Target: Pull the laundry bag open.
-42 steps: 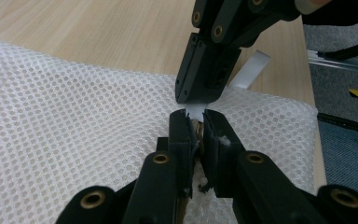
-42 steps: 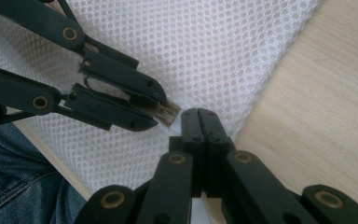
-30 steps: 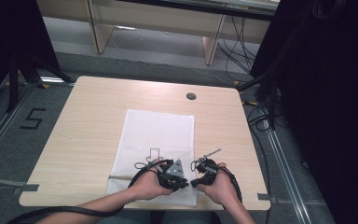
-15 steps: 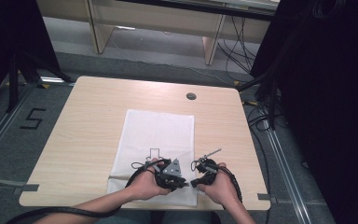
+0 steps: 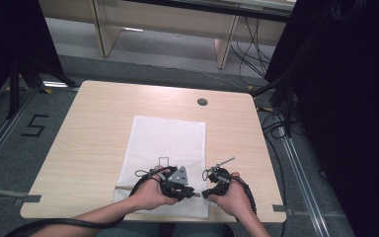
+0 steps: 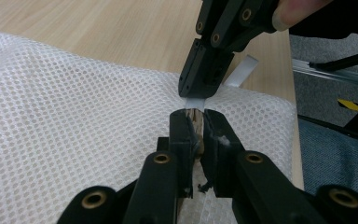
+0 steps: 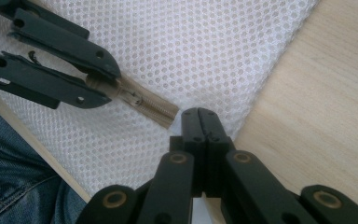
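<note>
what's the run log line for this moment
left gripper: shut on zipper | right gripper: shut on bag tab | mesh bag: flat on table

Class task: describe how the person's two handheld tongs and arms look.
Both tongs, left and right, are black with brass-coloured rivets. The left carries a grey three-cornered plate. A black cable trails from it. Forearms are bare, no sleeves; blue jeans are worn.

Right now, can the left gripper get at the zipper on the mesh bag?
Likely yes, it looks there already: the left gripper is shut on the beige zipper at the white mesh bag near edge. The right gripper pinches the white tab just beyond, not blocking it.
</note>
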A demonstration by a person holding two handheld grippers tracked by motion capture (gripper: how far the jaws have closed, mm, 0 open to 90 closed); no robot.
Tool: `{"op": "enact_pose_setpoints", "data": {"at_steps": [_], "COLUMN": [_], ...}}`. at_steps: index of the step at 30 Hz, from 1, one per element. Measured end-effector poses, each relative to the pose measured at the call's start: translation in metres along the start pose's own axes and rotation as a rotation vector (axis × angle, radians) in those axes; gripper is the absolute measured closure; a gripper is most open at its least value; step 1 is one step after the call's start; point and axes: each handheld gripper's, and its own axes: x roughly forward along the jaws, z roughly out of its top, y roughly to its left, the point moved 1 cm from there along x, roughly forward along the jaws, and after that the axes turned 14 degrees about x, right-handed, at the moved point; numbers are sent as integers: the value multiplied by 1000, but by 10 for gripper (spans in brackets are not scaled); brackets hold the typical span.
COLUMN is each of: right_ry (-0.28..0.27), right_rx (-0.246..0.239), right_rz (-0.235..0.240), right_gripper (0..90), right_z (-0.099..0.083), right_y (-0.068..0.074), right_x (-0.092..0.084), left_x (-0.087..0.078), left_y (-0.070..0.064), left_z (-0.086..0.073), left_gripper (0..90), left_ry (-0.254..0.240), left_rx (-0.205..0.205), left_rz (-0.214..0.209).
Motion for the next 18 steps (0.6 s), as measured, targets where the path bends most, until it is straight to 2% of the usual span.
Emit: {"op": "enact_pose_setpoints", "data": {"at_steps": [18], "right_ry": [-2], "right_rx": [5], "right_rz": [-3], "right_gripper": [900], "right_z": [0], "right_y": [0], "right_x": [0], "left_x": [-4], "left_y": [1], "left_z": [-2], "left_gripper": [816], "left_ry": [3], "left_rx": [-5], "left_rz": [-12]}}
